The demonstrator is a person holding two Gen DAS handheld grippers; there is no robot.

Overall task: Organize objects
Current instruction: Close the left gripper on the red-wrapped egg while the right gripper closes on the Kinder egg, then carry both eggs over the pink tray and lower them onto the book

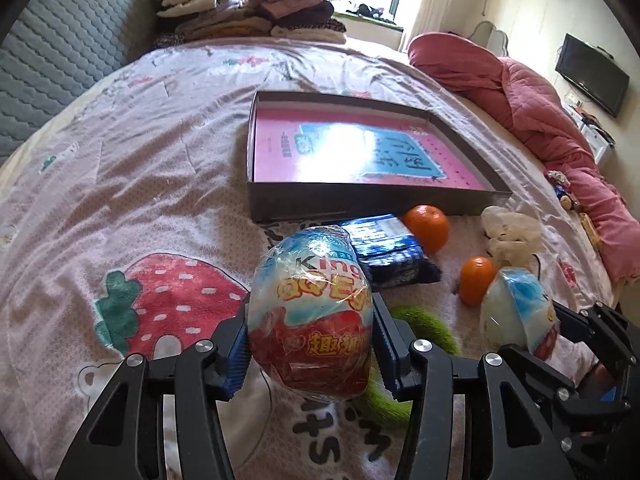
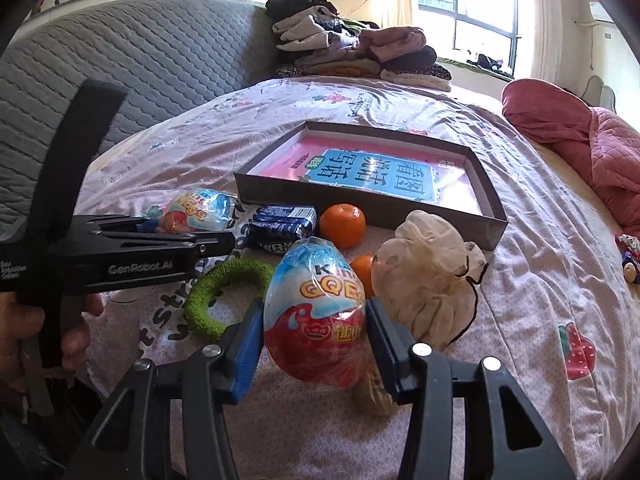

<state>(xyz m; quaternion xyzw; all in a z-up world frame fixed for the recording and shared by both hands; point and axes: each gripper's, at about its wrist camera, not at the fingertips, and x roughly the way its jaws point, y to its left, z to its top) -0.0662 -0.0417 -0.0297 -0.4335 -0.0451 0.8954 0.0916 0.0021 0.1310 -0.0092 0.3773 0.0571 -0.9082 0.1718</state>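
Note:
My left gripper (image 1: 310,340) is shut on a foil-wrapped toy egg (image 1: 312,304), red below and blue-white above, held just above the bed sheet. My right gripper (image 2: 314,332) grips a second egg of the same kind (image 2: 316,312) between its blue pads (image 2: 248,344). Each view also shows the other egg from the side (image 1: 516,308) (image 2: 196,210). A shallow dark box (image 1: 360,200) (image 2: 360,204) with a pink book inside lies beyond both. Between lie two oranges (image 1: 426,228) (image 1: 476,280), a blue packet (image 1: 388,248), a green ring (image 2: 224,296) and a beige scrunchie (image 2: 428,280).
Folded clothes (image 1: 248,12) are stacked at the far end of the bed. A pink quilt (image 1: 540,112) is heaped along the right side, with small toys (image 1: 564,196) beside it. A grey padded headboard (image 2: 140,60) stands on the left. A person's hand (image 2: 72,332) holds the left gripper's handle.

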